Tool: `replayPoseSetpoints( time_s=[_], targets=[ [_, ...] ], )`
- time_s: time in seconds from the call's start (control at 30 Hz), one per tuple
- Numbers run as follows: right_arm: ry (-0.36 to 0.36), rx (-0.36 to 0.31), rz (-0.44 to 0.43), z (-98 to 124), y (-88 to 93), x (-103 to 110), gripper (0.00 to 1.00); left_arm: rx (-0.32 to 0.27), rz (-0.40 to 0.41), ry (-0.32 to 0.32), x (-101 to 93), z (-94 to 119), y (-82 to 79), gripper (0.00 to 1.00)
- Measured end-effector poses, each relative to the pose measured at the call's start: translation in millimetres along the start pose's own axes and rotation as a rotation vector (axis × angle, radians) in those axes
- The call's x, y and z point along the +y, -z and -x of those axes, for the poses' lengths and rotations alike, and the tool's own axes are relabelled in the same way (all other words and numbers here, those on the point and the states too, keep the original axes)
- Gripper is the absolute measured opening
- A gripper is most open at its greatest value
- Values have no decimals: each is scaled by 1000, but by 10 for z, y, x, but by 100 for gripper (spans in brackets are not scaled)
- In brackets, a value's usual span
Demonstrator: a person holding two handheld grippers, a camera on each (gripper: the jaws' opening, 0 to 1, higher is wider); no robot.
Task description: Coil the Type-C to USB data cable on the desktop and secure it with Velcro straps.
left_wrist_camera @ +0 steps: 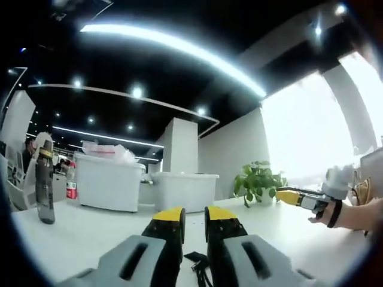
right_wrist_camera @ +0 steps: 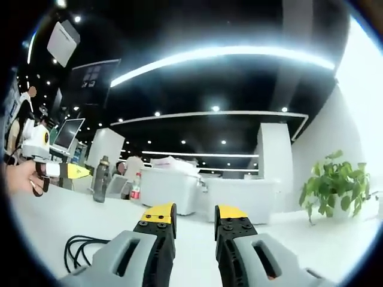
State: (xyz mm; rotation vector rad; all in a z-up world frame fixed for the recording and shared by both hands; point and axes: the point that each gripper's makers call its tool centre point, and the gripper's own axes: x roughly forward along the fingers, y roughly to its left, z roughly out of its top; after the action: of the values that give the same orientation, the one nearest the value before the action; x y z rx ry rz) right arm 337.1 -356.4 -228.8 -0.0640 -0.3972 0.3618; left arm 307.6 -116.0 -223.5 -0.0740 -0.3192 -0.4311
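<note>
In the left gripper view, my left gripper [left_wrist_camera: 194,219] hovers low over the white desktop [left_wrist_camera: 90,233]. Its yellow-tipped jaws stand a narrow gap apart with nothing between the tips. A black strap-like piece [left_wrist_camera: 197,263] lies on the table under that gap. In the right gripper view, my right gripper [right_wrist_camera: 194,219] is open and empty, and the black cable [right_wrist_camera: 84,248] lies in loose loops at its lower left. Each gripper appears in the other's view, held in a hand: the right gripper [left_wrist_camera: 297,197] at the right, the left gripper [right_wrist_camera: 63,170] at the left.
A grey bottle [left_wrist_camera: 45,185] and a red-labelled bottle [left_wrist_camera: 72,188] stand at the far left of the table. White bins [left_wrist_camera: 108,179] and a potted plant [left_wrist_camera: 257,182] line the far edge. A monitor [right_wrist_camera: 69,134] stands beyond the table.
</note>
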Motion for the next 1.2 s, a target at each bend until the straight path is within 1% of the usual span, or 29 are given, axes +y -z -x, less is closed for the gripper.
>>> replayPoseSetpoints(
  time_s=[0.1, 0.13, 0.23, 0.27, 0.33, 0.6, 0.73, 0.87, 1.03, 1.2],
  targets=[
    [7, 4, -13, 13, 9, -22, 24, -7, 0, -3, 11, 2, -19, 15],
    [6, 5, -14, 11, 10, -27, 24, -7, 11, -3, 20, 2, -16, 15],
    [-8, 7, -16, 11, 11, 3, 24, 5, 101, 1, 37, -8, 32, 15],
    [-10, 6, -12, 12, 9, 15, 24, 5, 119, 3, 46, -10, 37, 15],
    [-12, 4, -1, 16, 4, 28, 24, 4, 130, 3, 63, -10, 38, 15],
    [-19, 0, 21, 18, -4, 57, 24, 4, 92, -3, 58, -8, 23, 15],
    [-18, 7, 29, 15, 5, 55, 24, 7, 48, -7, 51, -5, 11, 15],
    [-15, 9, 30, 17, 8, 46, 24, 3, 45, -10, 55, -2, 2, 15],
    [-17, 2, 56, 36, -31, 60, 24, 21, 41, -23, 85, -18, 67, 15],
    [-29, -13, 48, 31, -68, 95, 24, 34, 28, -29, 104, -17, 102, 15]
  ],
)
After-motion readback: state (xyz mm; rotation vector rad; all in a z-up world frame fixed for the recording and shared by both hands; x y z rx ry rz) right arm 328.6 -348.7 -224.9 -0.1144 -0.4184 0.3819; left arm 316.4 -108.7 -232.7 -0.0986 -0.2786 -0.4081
